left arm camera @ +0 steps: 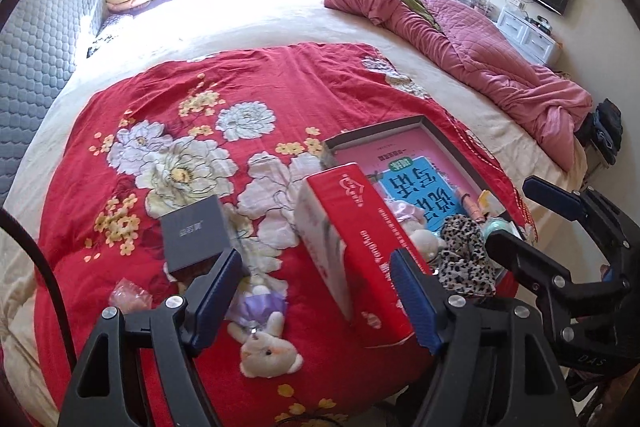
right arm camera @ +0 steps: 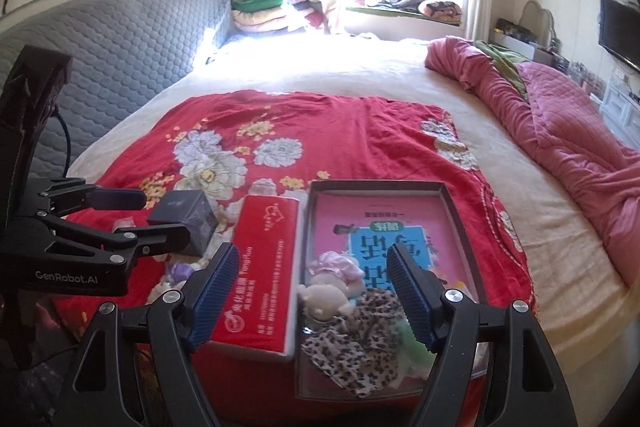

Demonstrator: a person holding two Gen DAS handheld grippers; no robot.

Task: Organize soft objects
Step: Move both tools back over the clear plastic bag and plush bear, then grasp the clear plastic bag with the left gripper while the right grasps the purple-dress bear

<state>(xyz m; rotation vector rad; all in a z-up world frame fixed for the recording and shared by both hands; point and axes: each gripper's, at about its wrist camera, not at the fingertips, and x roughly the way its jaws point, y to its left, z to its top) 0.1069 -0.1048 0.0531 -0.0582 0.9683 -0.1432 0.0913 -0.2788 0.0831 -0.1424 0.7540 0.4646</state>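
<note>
A white plush bunny in a purple dress [left arm camera: 262, 331] lies on the red floral sheet [left arm camera: 208, 79], just below my open left gripper [left arm camera: 316, 287]. A red tissue box [left arm camera: 360, 247] stands between the bunny and a shallow grey tray [left arm camera: 380, 129]. The tray [right arm camera: 380, 185] holds a white plush in a pink dress [right arm camera: 332, 279], a leopard-print cloth [right arm camera: 356, 339] and a pale green soft item [right arm camera: 416, 345]. My right gripper [right arm camera: 314, 287] hovers open over the tray's near end with nothing between its fingers. The left gripper [right arm camera: 166, 218] shows at the left, also empty.
A small grey box [left arm camera: 196, 235] and a crinkled pink item [left arm camera: 128, 295] lie left of the bunny. A bunched pink quilt [left arm camera: 480, 43] fills the bed's right side. A grey padded headboard [right arm camera: 120, 59] runs along the left, with folded blankets [right arm camera: 272, 13] near the window.
</note>
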